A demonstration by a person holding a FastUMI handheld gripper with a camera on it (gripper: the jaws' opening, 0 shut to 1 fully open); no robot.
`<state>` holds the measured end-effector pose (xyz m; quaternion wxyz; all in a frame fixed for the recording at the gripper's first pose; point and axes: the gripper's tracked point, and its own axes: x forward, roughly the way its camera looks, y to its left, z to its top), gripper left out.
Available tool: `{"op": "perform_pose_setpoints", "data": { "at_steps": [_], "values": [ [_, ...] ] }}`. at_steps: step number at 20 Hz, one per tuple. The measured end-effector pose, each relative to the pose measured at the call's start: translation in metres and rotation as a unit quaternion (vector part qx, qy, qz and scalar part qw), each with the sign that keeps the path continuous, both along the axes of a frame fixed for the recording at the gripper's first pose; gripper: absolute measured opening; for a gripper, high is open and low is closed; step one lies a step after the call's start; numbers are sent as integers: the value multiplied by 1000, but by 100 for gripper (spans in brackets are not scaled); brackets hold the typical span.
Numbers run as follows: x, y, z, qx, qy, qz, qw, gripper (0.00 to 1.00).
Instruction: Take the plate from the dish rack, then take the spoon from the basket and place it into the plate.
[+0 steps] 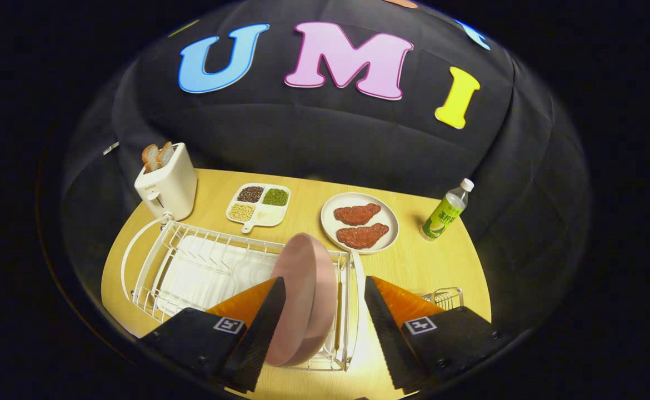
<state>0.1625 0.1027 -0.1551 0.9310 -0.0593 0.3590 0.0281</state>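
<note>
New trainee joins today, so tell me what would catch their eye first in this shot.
The pink plate stands on edge in the white dish rack, between the open gripper fingers, which do not clamp it. Beyond the rack, a pan holds two red meat pieces. A toaster with bread stands at the rack's far left corner.

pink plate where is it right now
In the gripper view the pink plate stands on edge at the near end of the white dish rack, between the open hand-held gripper fingers, nearer one of them.
</note>
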Motion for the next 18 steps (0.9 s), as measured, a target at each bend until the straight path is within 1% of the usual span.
{"op": "perform_pose_setpoints", "data": {
  "at_steps": [1, 3, 4, 5, 8, 12, 16, 18],
  "values": [
    [0, 1, -4, 4, 9, -7, 1000, 85],
    [0, 0, -11, 13, 21, -20, 999, 75],
    [0, 2, -15, 21, 29, -27, 999, 66],
    [-2, 5, -19, 29, 38, -32, 998, 61],
    [0, 7, -22, 35, 42, -47, 997, 33],
    [-4, 13, -16, 1, 31, -60, 998, 28],
    [-2, 31, -4, -42, -4, -36, 998, 27],
    [3, 36, 7, -57, -26, -30, 998, 27]
  ]
}}
